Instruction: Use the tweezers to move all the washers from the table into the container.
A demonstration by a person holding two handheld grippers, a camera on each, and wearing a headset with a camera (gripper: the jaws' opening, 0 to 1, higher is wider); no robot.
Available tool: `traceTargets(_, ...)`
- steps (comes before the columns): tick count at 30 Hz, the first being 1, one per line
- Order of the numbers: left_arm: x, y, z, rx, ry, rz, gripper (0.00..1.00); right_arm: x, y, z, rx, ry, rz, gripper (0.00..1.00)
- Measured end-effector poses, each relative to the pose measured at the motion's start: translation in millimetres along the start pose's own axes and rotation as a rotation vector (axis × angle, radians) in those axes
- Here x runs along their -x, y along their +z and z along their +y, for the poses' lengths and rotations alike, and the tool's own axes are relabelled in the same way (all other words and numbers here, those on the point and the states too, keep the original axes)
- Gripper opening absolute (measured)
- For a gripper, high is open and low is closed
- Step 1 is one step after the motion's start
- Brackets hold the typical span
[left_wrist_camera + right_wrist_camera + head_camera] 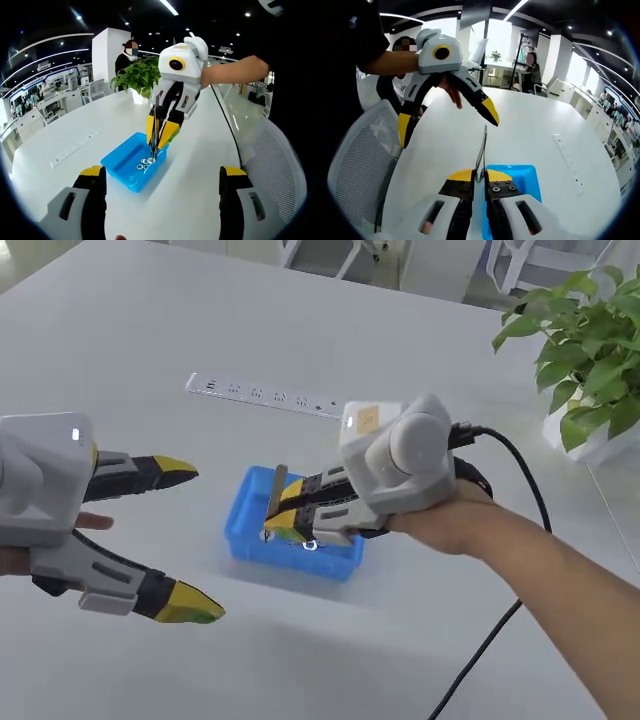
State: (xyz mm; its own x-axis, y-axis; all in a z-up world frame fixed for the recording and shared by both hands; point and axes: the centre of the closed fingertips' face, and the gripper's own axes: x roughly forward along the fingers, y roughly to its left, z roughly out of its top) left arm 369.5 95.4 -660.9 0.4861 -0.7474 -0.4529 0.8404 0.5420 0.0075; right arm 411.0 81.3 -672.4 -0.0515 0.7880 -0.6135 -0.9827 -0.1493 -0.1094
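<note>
A blue container (340, 558) sits mid-table, with several washers (145, 162) lying inside it. My right gripper (292, 518) hovers over the container, shut on a pair of thin metal tweezers (155, 131). The tweezers' tips reach down among the washers. In the right gripper view the tweezers (482, 150) stick out from between my closed right gripper (479, 178), with the container (522, 187) just to the right. My left gripper (195, 540) stands open and holds nothing, left of the container and apart from it. It faces the right gripper (165, 131) across the container (120, 167).
A white power strip (265, 395) lies behind the container. A potted plant (590, 350) stands at the far right. A black cable (520, 480) trails from the right gripper across the table. A mesh office chair (357, 165) is by the table's edge. People stand in the background.
</note>
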Motion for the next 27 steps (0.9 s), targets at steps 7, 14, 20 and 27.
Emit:
traceTargets(7, 0.5, -0.3, 0.8, 0.013, 0.001, -0.005, 0.99, -5.3, -1.9, -13.9, 0.033, -0.006, 0.004, 0.08)
traceTargets(14, 0.9, -0.7, 1.8, 0.021, 0.004, -0.009, 0.99, -13.9, -12.0, -27.2, 0.041, -0.013, 0.014, 0.08)
traceTargets(20, 2.3, 0.6, 6.1, 0.025, 0.013, -0.019, 0.99, -20.9, -20.9, -32.2, 0.040, -0.009, 0.022, 0.08)
traceTargets(27, 1.1, 0.0, 10.5, 0.028, 0.018, -0.017, 0.99, -31.1, -34.6, -38.1, 0.041, -0.009, 0.031, 0.08)
